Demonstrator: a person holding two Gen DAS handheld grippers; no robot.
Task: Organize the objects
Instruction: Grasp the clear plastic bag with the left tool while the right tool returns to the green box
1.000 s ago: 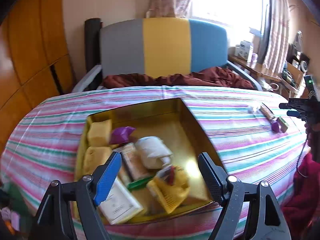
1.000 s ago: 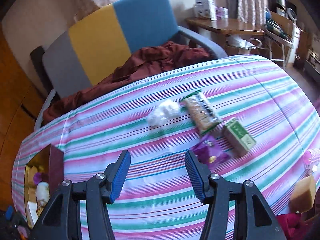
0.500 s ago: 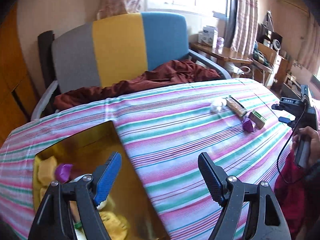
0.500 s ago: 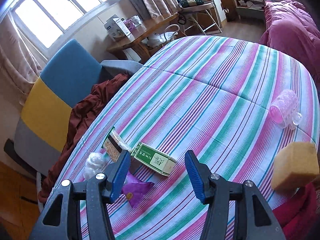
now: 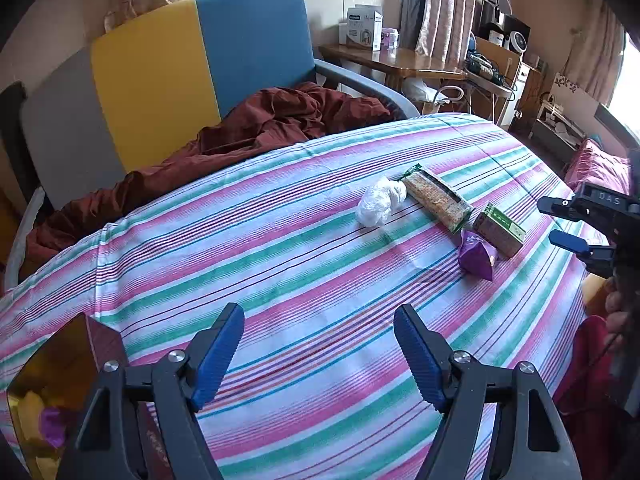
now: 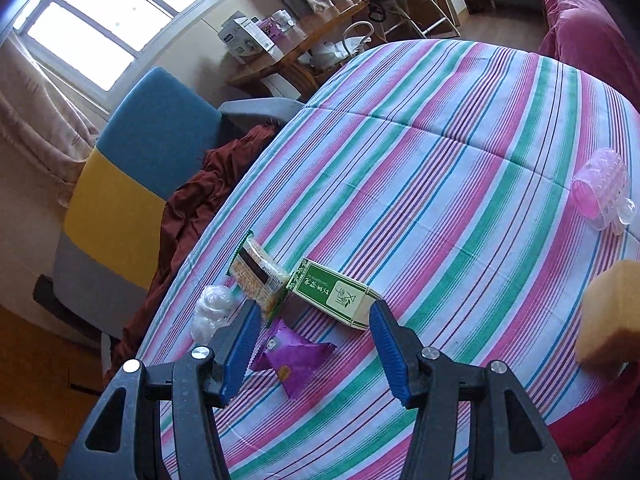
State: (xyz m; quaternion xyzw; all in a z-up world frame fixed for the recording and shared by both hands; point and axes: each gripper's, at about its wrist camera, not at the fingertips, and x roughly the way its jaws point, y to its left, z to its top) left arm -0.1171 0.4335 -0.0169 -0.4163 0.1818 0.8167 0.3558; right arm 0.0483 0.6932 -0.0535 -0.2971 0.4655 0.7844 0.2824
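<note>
Right gripper [image 6: 310,346] above loose packets; jaws apart, empty.

Purple sachet [image 6: 294,356] directly between and below the tips; green box [image 6: 334,294] just beyond at 12 o'clock, long axis running 10 to 4 o'clock; snack bar [image 6: 258,276] and white wad [image 6: 212,312] at 11 o'clock. Left gripper [image 5: 320,354] also apart, empty, jaws lately narrowing, well short of same cluster at its 1 o'clock. Right hand nearer. Striped cloth [image 6: 460,168] beneath.

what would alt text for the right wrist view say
The open right gripper hovers over a purple packet on a striped tablecloth. A green box, a snack bar and a white plastic wad lie just beyond. A pink roller and a yellow sponge sit right.
</note>
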